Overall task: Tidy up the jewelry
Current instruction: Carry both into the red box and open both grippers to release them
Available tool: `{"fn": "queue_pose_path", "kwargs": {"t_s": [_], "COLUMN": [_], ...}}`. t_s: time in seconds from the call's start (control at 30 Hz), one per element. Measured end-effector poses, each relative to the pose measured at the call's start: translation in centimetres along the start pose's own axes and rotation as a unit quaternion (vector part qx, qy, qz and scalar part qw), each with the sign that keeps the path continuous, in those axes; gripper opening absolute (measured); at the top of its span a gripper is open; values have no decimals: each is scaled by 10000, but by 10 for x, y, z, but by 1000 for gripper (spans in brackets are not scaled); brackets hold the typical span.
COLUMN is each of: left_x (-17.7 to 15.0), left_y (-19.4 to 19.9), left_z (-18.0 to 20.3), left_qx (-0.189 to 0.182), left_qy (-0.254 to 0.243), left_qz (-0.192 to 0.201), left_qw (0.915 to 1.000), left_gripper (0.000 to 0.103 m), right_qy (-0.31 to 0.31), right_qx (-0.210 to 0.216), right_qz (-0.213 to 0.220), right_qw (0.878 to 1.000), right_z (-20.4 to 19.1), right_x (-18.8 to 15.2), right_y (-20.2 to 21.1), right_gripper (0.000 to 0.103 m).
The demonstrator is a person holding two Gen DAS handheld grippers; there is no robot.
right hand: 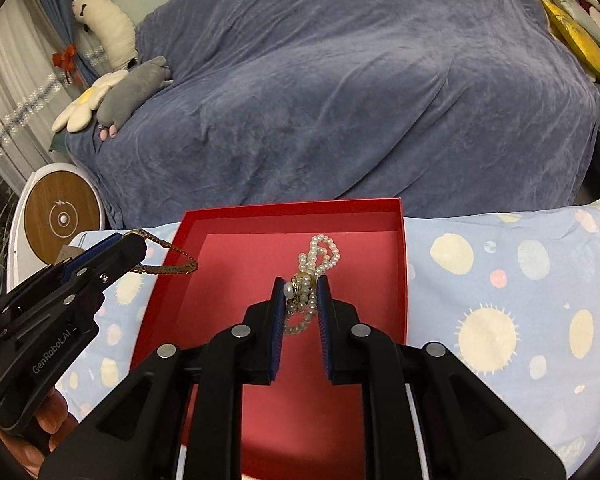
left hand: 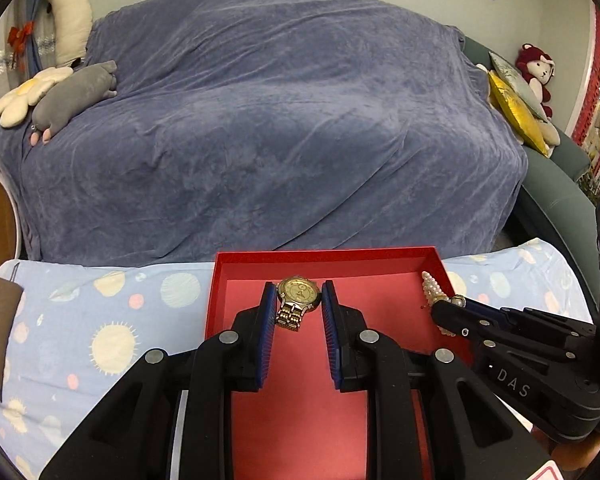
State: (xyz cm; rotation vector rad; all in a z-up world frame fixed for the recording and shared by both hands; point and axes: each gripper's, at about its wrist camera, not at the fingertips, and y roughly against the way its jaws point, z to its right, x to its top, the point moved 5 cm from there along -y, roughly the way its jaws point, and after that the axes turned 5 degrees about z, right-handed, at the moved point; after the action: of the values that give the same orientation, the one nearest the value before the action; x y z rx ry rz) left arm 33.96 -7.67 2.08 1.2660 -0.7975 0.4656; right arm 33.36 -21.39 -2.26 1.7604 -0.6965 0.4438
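Note:
A gold wristwatch [left hand: 296, 300] hangs between the blue pads of my left gripper [left hand: 298, 294], which is shut on its case above the red box [left hand: 324, 256]. In the right wrist view the left gripper [right hand: 134, 242] reaches in from the left with the watch's gold band [right hand: 168, 266] dangling over the box's left rim. My right gripper [right hand: 300, 286] is shut on a white pearl necklace [right hand: 320, 254] with a gold clasp, held above the red box [right hand: 292, 210]. The right gripper [left hand: 448, 308] also shows in the left wrist view, pearls [left hand: 432, 288] trailing from it.
The red box lies on a pale blue cloth with sun and planet prints [right hand: 500, 300]. Behind is a sofa under a blue-grey throw [left hand: 280, 120], with plush toys [left hand: 72, 100] at its left and cushions [left hand: 516, 108] at its right. A round white and wood device [right hand: 60, 216] stands at left.

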Motion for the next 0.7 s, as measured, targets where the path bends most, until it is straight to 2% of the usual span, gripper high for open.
{"fn": "queue_pose_path", "kwargs": {"t_s": [0.23, 0.33, 0.37, 0.43, 0.5, 0.63, 0.67, 0.7], "left_x": [-5, -5, -4, -1, 2, -4, -7, -10], "left_y": [-59, -66, -66, -61, -52, -9, 4, 17], "left_z": [-12, -13, -15, -18, -21, -24, -25, -25], "left_qx": [81, 101, 117, 83, 102, 152, 173, 196], "left_qy": [81, 60, 106, 222, 304, 346, 350, 340], "left_qz": [-342, -304, -254, -211, -160, -48, -28, -18], "left_qw": [9993, 9995, 9996, 9995, 9994, 9993, 9992, 9992], "left_gripper": [19, 20, 24, 27, 36, 37, 37, 37], "right_qy": [139, 177, 170, 90, -4, 79, 128, 161], "right_qx": [-127, -189, -236, -249, -144, -82, -71, -55], "right_qz": [-388, -434, -421, -295, -204, -17, 43, 109], "right_qw": [9991, 9987, 9987, 9992, 9997, 9999, 9999, 9998], "right_z": [12, 13, 14, 15, 15, 9, 5, 2], "right_x": [4, 1, 0, -2, -6, -20, -25, -31], "right_y": [-51, -56, -54, -43, -26, 24, 39, 53], "right_gripper": [15, 18, 23, 27, 27, 27, 28, 34]}}
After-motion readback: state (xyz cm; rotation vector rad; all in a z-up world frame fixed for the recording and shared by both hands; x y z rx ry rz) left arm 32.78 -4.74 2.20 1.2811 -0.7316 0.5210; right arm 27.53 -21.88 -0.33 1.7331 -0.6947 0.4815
